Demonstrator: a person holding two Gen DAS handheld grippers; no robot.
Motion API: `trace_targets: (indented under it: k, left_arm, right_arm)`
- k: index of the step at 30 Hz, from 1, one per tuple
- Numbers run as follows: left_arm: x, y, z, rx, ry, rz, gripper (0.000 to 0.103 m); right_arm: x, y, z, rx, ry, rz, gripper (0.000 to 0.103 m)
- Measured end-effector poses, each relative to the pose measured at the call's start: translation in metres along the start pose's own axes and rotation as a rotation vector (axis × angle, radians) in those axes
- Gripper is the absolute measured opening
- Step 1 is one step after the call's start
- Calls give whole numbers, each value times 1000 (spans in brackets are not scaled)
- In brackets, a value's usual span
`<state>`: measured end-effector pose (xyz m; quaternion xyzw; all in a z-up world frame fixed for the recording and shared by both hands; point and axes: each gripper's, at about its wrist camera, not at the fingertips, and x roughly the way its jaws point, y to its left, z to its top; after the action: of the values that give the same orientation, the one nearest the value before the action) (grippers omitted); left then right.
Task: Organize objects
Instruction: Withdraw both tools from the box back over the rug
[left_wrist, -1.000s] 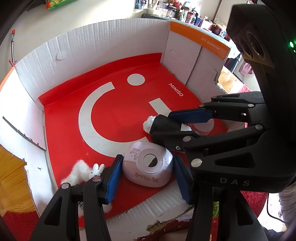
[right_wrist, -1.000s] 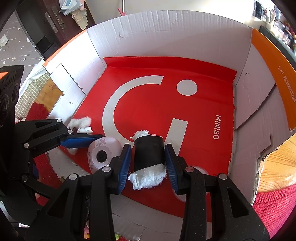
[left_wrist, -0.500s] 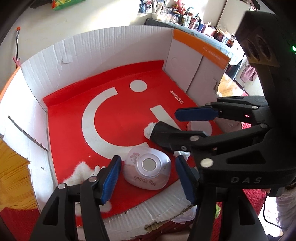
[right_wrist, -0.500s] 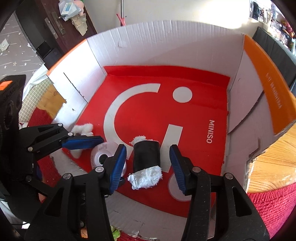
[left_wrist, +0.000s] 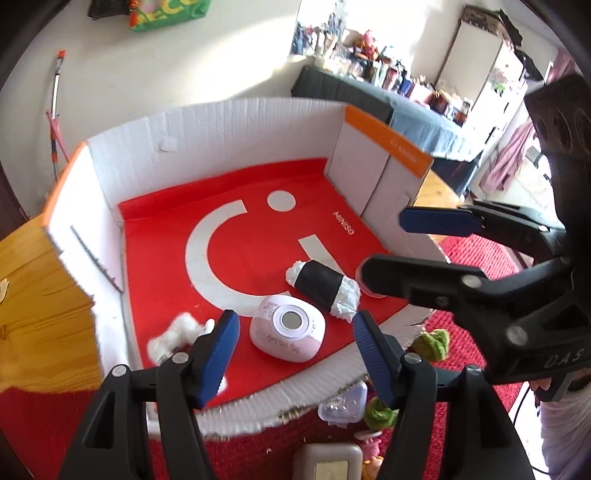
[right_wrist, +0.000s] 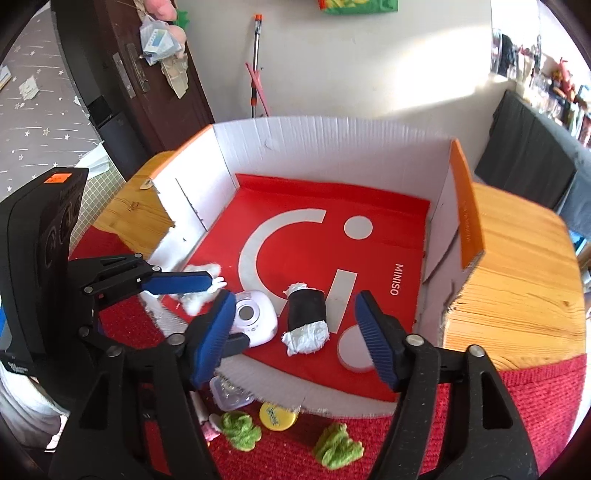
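Observation:
A white cardboard box (left_wrist: 236, 125) with a red floor holds a pink round device (left_wrist: 288, 328), a black roll with white ends (left_wrist: 323, 288), a white fluffy bunny toy (left_wrist: 177, 332) and a pink lid (left_wrist: 364, 280). My left gripper (left_wrist: 293, 345) is open and empty, above the box's near edge, in line with the pink device. My right gripper (right_wrist: 295, 332) is open and empty, above the black roll (right_wrist: 306, 317). The pink device (right_wrist: 255, 317) and bunny toy (right_wrist: 201, 291) lie left of it.
Outside the box's near wall on the red rug (right_wrist: 480, 424) lie two green fluffy items (right_wrist: 240, 430) (right_wrist: 338, 448), a yellow lid (right_wrist: 277, 411), a clear plastic case (right_wrist: 231, 395) and small pink pieces. A wooden table (right_wrist: 517, 288) flanks the box.
Both grippers have opened wide and pulled back and up out of the box. The black roll and the pink device now lie free on the red floor.

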<state>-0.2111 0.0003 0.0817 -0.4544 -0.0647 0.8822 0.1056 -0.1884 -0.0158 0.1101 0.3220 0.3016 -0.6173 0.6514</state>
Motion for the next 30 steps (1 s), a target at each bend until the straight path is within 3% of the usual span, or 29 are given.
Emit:
trace_targets:
  k: [18,30]
  left_arm:
    - [-95,-14,-53,-40,-276,141,88]
    - [-104,-25,-98,-113,-316,167,92]
  right_arm:
    - [-86,10,-53,39,-205,-23,92]
    - [-97,18,-107,51,-280,-110,97]
